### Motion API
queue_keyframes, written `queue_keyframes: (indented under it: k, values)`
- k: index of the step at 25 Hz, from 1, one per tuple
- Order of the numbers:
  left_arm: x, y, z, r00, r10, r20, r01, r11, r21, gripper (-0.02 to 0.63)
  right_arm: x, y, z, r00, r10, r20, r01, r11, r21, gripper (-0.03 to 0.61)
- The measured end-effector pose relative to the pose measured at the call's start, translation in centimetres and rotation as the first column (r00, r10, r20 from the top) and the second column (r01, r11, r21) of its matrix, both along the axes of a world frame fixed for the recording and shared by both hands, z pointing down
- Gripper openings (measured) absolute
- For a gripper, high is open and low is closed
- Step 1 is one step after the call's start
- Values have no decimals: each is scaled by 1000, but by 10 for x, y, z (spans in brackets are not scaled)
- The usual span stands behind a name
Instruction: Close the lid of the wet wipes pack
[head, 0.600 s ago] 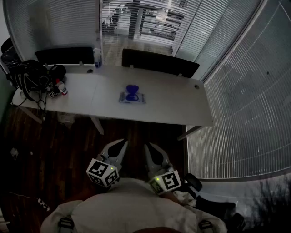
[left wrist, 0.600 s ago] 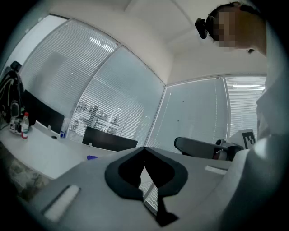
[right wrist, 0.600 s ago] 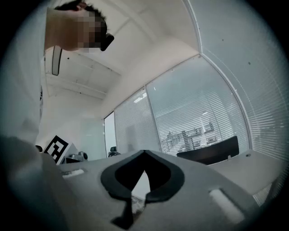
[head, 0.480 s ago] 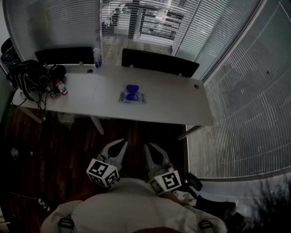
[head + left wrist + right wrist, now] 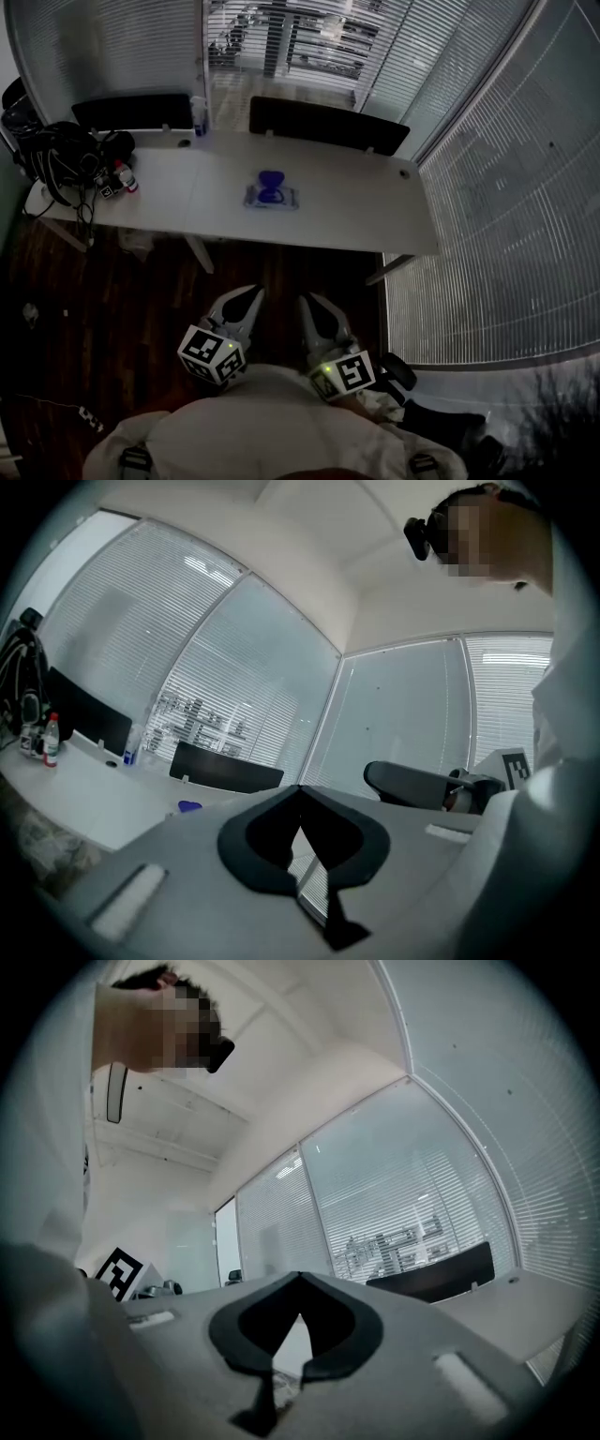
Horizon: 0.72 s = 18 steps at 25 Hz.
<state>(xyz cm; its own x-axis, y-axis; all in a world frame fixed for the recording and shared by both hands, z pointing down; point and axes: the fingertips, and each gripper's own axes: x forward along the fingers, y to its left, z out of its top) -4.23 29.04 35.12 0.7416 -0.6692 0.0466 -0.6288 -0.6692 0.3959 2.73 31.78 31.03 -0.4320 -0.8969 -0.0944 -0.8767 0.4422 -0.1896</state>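
Observation:
The wet wipes pack [image 5: 271, 198] lies flat near the middle of the white table [image 5: 356, 211], with its blue lid [image 5: 272, 184] standing open. The lid [image 5: 189, 806] also shows as a small blue spot in the left gripper view. Both grippers hang close to the person's chest, well short of the table and over the dark floor. The left gripper [image 5: 249, 294] has its jaws together and holds nothing, and its tips [image 5: 300, 789] meet in its own view. The right gripper [image 5: 308, 303] is likewise shut and empty [image 5: 300, 1279].
Two black chairs [image 5: 134, 111] [image 5: 328, 127] stand behind the table. A dark bag with cables [image 5: 58, 155] and small bottles [image 5: 122, 176] crowd the table's left end. Blind-covered glass walls [image 5: 506, 206] run along the right. An office chair [image 5: 405, 375] is by the person's right side.

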Motion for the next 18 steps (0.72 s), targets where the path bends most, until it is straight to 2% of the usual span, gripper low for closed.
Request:
queue_keyframes:
  k: [18]
  values:
    - [59, 19, 6, 1000, 5, 12, -5, 1000, -10, 2, 58, 20, 11, 999, 15, 35, -13, 999, -42, 0]
